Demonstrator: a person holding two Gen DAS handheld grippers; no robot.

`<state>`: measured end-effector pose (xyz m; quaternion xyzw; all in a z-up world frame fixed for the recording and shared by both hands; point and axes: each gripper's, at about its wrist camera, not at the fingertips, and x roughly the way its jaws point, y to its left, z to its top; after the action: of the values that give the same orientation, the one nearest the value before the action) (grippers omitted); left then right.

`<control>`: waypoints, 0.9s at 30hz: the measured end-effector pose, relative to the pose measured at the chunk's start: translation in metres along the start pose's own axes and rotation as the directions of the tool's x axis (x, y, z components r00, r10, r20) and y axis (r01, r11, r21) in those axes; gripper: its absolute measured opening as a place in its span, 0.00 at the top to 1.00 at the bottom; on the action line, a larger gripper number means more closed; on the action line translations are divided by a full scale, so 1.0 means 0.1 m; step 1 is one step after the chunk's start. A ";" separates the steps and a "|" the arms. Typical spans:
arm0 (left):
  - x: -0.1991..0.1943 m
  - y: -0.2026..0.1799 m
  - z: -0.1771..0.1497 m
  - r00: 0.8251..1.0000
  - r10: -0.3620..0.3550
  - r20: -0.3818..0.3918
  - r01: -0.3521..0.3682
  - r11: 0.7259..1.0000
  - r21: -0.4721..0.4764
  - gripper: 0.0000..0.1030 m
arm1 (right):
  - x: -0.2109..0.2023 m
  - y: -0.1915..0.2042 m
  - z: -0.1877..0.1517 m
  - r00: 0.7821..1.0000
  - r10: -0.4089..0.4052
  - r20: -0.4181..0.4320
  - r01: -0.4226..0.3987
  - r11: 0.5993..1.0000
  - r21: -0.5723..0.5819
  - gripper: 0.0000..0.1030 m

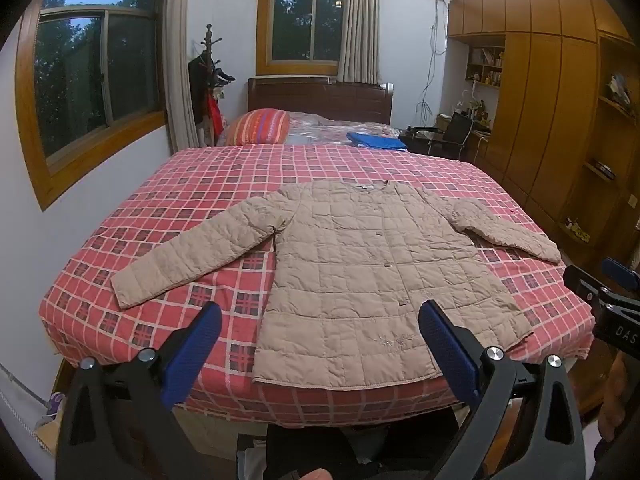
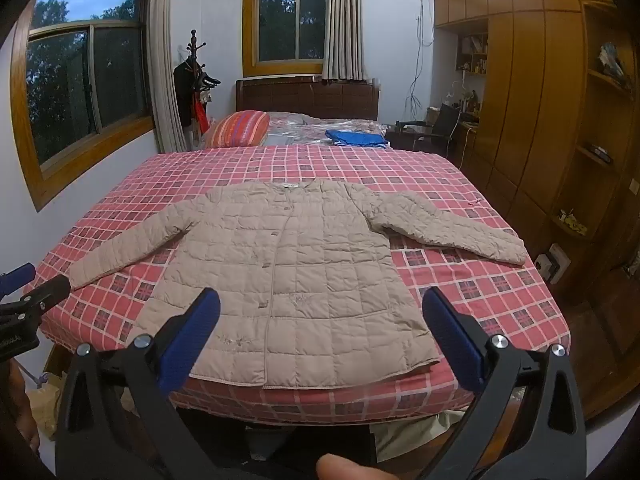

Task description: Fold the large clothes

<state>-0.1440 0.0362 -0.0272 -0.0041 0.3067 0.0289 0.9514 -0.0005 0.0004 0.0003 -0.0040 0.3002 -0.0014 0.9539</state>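
— Where's the quilted beige jacket?
— Flat and front-up on the red checked bedspread, sleeves out toward 9 and 3 o'clock, hem nearest.
— The claws?
— Left gripper and right gripper: both spread wide, empty, above the hem.

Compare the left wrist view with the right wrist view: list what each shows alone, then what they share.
Only the left wrist view: the right hand-held gripper at its right edge.

Only the right wrist view: the left hand-held gripper at its left edge, and a white wall socket by the wardrobe.

Both: the beige quilted jacket spread flat, sleeves out, on the red checked bedspread; a folded blue garment beyond; both grippers open and empty.
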 end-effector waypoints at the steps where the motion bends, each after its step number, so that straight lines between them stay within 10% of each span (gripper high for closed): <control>1: 0.00 0.00 0.00 1.000 0.000 -0.006 0.000 1.000 0.004 0.04 | 0.00 0.00 0.00 1.000 0.002 -0.003 -0.002 1.000 0.001 0.02; 27: 0.04 0.01 -0.05 1.000 -0.002 -0.013 0.002 1.000 0.004 0.04 | 0.06 -0.02 -0.03 1.000 -0.006 -0.014 0.006 1.000 0.005 0.02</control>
<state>-0.1437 0.0375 -0.0340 -0.0028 0.3128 0.0272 0.9494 0.0025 -0.0015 -0.0057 -0.0023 0.3068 -0.0051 0.9518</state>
